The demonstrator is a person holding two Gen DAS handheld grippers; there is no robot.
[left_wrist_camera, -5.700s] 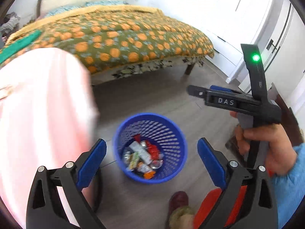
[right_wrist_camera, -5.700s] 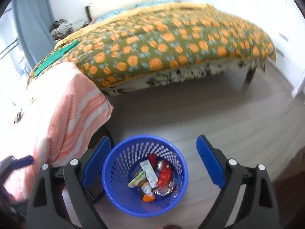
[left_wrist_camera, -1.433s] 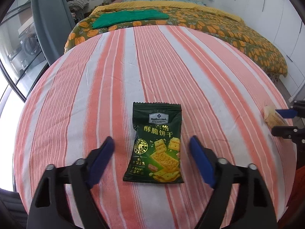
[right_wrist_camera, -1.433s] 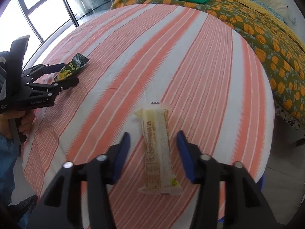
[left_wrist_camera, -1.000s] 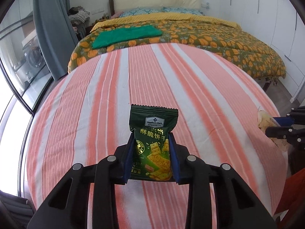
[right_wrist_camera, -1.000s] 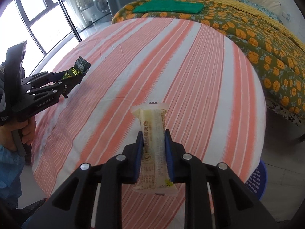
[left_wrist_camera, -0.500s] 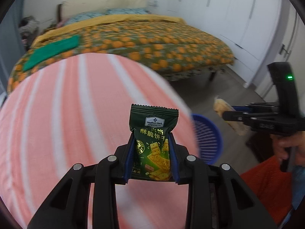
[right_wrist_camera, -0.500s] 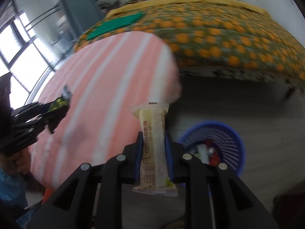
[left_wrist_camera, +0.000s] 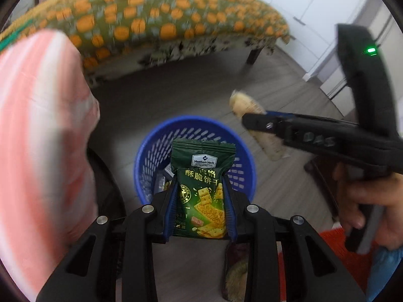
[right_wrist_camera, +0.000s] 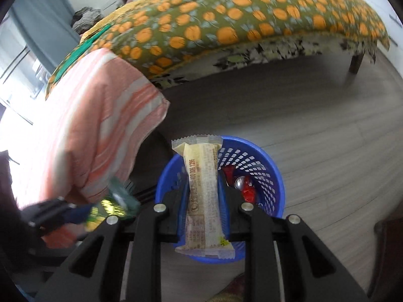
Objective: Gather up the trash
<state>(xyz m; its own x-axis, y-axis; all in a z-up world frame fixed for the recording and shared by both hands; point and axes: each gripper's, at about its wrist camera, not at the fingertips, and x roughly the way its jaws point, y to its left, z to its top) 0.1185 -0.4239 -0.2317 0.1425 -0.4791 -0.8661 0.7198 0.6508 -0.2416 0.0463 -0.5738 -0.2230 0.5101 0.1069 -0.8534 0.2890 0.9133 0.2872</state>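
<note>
Trash heads for the bin: a green cracker packet [left_wrist_camera: 201,188] stands upright in the left gripper [left_wrist_camera: 200,201], its blue pads pinching the packet's lower sides, while a pale, cream-coloured snack bar wrapper [right_wrist_camera: 202,193] is clamped lengthwise in the right gripper [right_wrist_camera: 202,209], whose jaws are pressed tight on the wrapper's middle.

Both items hang above the wooden floor [right_wrist_camera: 327,130], with the blue mesh wastebasket [left_wrist_camera: 148,156] directly ahead of and below each gripper. Seen from the left wrist, the basket's open mouth sits just behind the cracker packet; from the right wrist, the bar's long axis runs straight across the basket's near rim toward its far wall, so the wrapper's lower end overhangs the near edge. Red wrappers and a can [right_wrist_camera: 239,182] already lie inside.

Judging by the views, the two hands are about equally close to the basket, the right gripper [left_wrist_camera: 254,123] approaching from the basket's right side and the left gripper [right_wrist_camera: 75,214] from its left, beside the striped pink tabletop cloth [right_wrist_camera: 88,125]. An orange-patterned bed [right_wrist_camera: 226,20] stands beyond the basket. Release over the opening appears to be the step still to come.
</note>
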